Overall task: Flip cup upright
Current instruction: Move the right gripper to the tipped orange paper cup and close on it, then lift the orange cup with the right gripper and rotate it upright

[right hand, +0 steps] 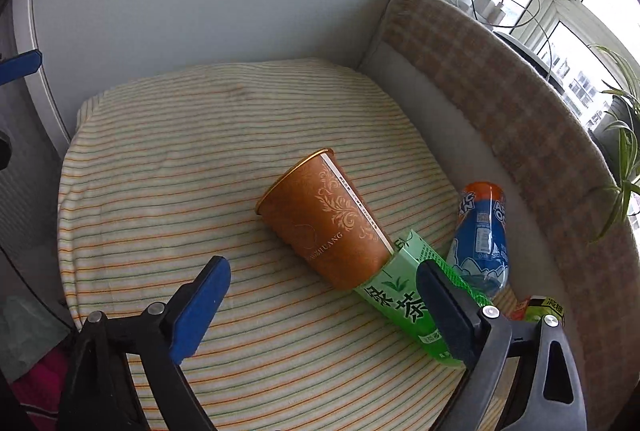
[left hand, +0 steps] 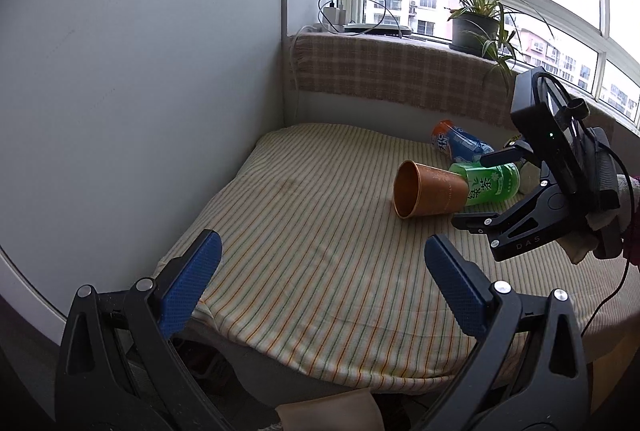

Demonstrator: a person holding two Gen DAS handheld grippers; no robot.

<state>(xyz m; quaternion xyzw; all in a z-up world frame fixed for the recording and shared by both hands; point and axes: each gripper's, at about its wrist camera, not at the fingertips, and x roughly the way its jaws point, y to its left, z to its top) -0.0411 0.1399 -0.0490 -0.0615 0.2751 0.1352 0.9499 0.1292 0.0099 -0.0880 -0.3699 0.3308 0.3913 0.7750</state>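
Observation:
A brown paper cup (left hand: 428, 191) lies on its side on the striped cushion (left hand: 304, 231), its mouth facing left and its base against a green tea bottle (left hand: 490, 183). In the right wrist view the cup (right hand: 324, 223) lies just ahead of my right gripper (right hand: 324, 285), which is open and empty, its jaws either side of the cup's base end. My right gripper also shows in the left wrist view (left hand: 486, 191), open at the cup's base. My left gripper (left hand: 320, 271) is open and empty, well short of the cup.
A blue and orange bottle (right hand: 480, 235) lies beside the green bottle (right hand: 404, 299). A white panel (left hand: 132, 79) walls the left. A checked cloth ledge (left hand: 392, 71) runs behind, with a potted plant (left hand: 476, 27) and chargers (left hand: 336, 15) on the sill.

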